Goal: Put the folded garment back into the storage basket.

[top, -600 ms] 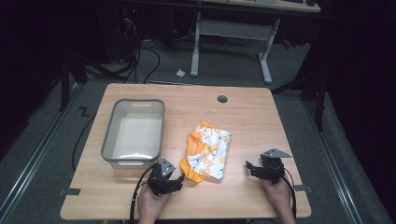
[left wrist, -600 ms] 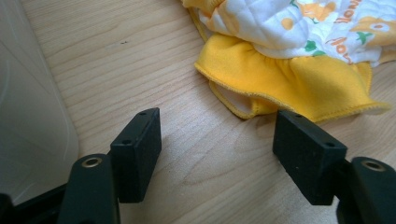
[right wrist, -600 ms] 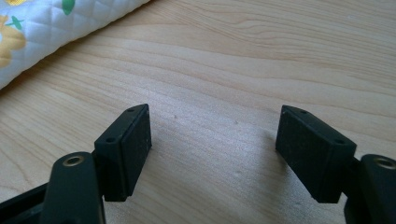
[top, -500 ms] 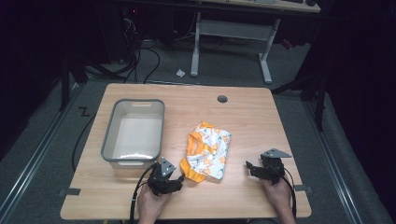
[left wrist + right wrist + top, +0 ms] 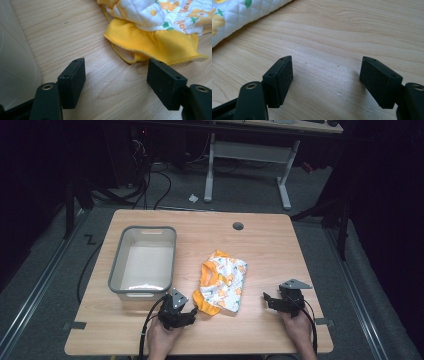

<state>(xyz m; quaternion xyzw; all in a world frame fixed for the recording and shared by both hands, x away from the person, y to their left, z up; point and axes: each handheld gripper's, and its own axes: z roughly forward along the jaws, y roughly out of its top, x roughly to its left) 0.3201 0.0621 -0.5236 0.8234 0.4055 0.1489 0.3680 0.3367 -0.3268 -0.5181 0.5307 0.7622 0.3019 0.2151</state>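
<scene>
A folded cloth (image 5: 223,282), quilted white with orange prints and an orange hem, lies in the middle of the wooden table (image 5: 260,250). My left gripper (image 5: 191,312) rests on the table at the cloth's near left corner, jaws wide open with bare wood between them; the orange hem (image 5: 155,46) lies just beyond the pads (image 5: 72,78). My right gripper (image 5: 266,299) sits to the right of the cloth, a short gap away, also open over bare wood (image 5: 327,75). The cloth's white quilted edge (image 5: 234,17) shows at the upper left of the right gripper view.
A grey-rimmed, translucent plastic bin (image 5: 142,261) stands left of the cloth, its wall (image 5: 15,62) close to my left gripper. A round cable hole (image 5: 238,226) is near the table's far edge. Desk legs and cables stand on the floor beyond.
</scene>
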